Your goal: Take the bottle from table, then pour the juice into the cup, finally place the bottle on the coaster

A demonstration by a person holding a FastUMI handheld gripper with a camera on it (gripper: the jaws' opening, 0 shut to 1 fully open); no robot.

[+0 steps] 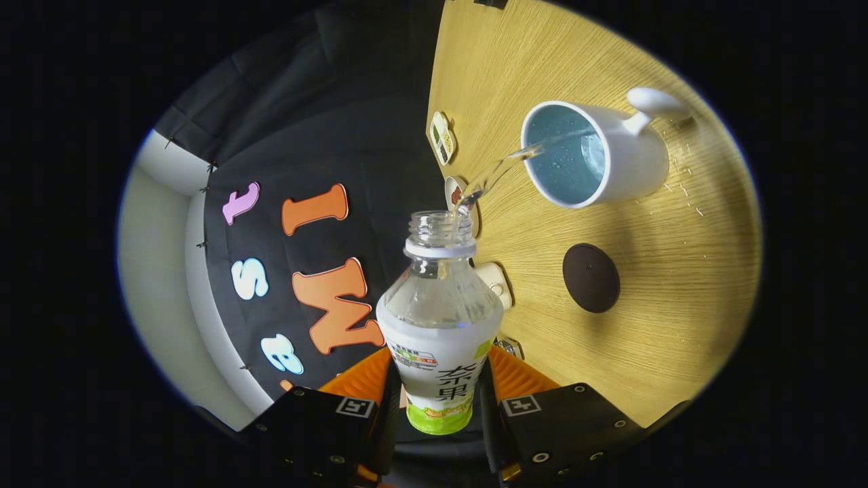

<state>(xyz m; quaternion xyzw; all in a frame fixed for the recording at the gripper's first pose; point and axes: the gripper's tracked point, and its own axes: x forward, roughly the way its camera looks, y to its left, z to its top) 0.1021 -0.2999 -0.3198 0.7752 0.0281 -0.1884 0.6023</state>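
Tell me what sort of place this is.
Likely a staged recording booth: a wooden table against a black cloth wall, holding a cup and coaster, with the tool pouring a bottle.

One clear plastic bottle point(439, 325) is sitting clamped between the two fingers of one gripper point(437, 400). One white cup point(597, 152) and one dark round coaster point(590, 278) are resting on one wooden table point(678, 305). Four small objects, too unclear to identify, are lying along the table's edge.
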